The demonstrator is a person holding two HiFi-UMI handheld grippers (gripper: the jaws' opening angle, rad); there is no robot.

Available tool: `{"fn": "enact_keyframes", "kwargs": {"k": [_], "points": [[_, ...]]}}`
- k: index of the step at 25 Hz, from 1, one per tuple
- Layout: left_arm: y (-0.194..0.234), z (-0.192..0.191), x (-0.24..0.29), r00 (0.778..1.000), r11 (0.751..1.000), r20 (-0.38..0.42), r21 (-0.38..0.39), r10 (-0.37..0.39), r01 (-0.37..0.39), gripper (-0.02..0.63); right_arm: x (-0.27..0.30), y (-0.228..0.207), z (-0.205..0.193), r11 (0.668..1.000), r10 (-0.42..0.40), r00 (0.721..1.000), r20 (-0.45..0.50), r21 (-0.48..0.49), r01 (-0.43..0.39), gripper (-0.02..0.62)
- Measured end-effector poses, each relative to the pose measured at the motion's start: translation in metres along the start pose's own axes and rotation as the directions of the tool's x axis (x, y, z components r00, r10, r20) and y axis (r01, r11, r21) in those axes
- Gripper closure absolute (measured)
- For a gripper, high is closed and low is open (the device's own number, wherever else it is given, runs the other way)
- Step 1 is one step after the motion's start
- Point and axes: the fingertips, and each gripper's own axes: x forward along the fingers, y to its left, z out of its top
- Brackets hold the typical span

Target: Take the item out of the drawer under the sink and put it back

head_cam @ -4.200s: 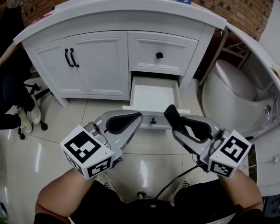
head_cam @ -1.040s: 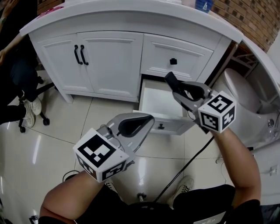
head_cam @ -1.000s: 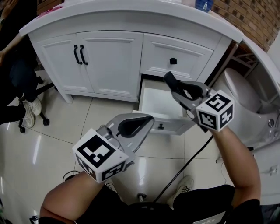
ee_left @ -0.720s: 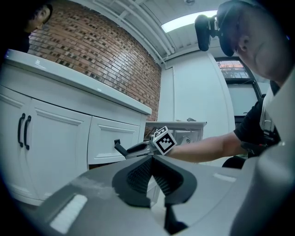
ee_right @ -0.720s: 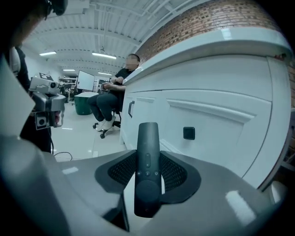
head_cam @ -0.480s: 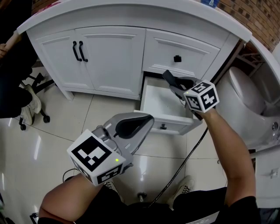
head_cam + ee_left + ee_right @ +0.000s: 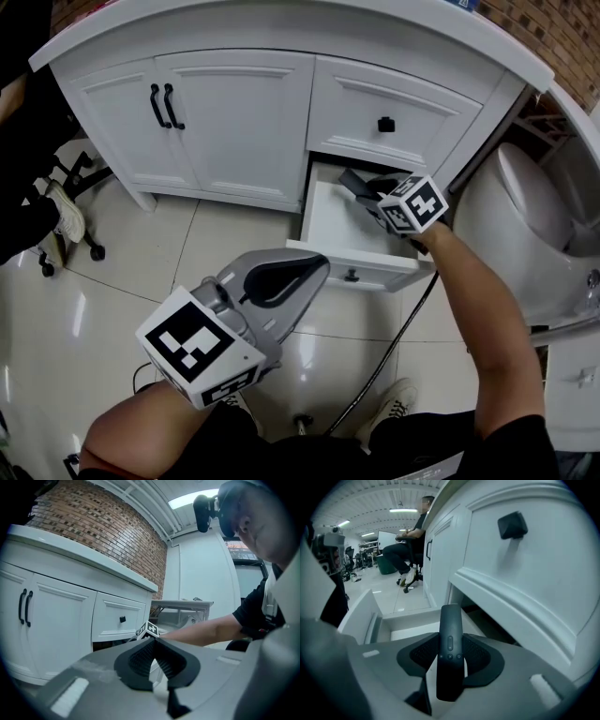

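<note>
The white drawer [image 7: 349, 259] under the sink counter stands pulled out. My right gripper [image 7: 364, 189] reaches down into it, shut on a slim dark remote control [image 7: 450, 623] that points toward the drawer's back. In the right gripper view the remote sits upright between the two pads, above the drawer's white floor [image 7: 408, 629]. In the head view the remote [image 7: 353, 178] is just a dark tip ahead of the marker cube. My left gripper [image 7: 315, 264] hovers over the floor tiles in front of the drawer, shut with nothing in it [image 7: 153, 641].
Above the open drawer is a shut drawer with a black knob [image 7: 386, 124]. Left of it are two cabinet doors with black handles [image 7: 159, 105]. A white toilet [image 7: 536, 217] stands at the right. A chair base and a seated person's shoe [image 7: 64, 214] are at far left. A black cable [image 7: 398, 342] trails over the floor.
My right gripper has gone down and forward with the remote, from above the drawer front into the open drawer. The left gripper has stayed put.
</note>
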Motion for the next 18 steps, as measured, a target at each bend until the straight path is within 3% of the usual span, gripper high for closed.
{"fn": "enact_keyframes", "kwargs": {"k": [9, 18], "points": [[0.005, -0.001, -0.002, 1.0, 1.0, 0.0, -0.008, 0.01, -0.01, 0.6, 0.047, 0.028, -0.035, 0.987, 0.117, 0.975, -0.192, -0.083, -0.135, 0.43], [0.004, 0.004, -0.001, 1.0, 1.0, 0.03, -0.023, 0.006, -0.005, 0.6, 0.058, 0.027, -0.045, 0.987, 0.121, 0.962, -0.246, -0.078, -0.144, 0.43]]}}
